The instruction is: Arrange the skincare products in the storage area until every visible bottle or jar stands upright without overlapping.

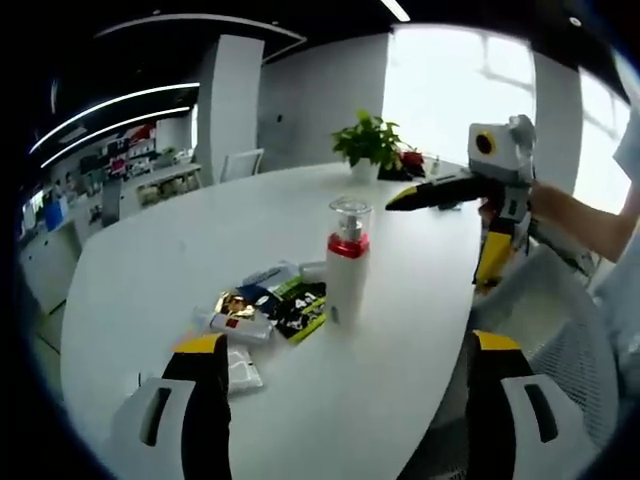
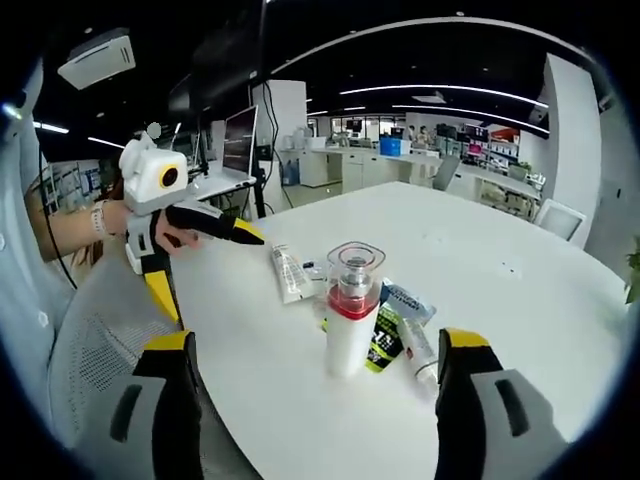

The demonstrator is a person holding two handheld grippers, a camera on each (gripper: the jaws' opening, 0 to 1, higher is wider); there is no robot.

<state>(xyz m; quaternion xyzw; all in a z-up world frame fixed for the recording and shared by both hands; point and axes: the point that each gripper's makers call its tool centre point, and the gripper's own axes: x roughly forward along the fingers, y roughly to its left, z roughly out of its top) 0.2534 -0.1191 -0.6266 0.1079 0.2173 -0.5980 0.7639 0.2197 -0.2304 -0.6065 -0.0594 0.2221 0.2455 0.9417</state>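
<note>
My left claw [image 1: 350, 385] is wide open and holds nothing. My right claw [image 2: 315, 385] is wide open too, with nothing in it. The white bottle [image 1: 347, 262] with the red ring stands up on the white table [image 1: 150, 260], beside the flat tubes [image 1: 240, 325] and packets [image 1: 300, 308].

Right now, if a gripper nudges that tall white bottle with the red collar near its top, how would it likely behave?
The white bottle stands tall on a narrow base, so a high push would probably tip it. Its smooth round body looks slippery and apt to roll once down. The clear cap seems rigid, likely hard plastic.
</note>
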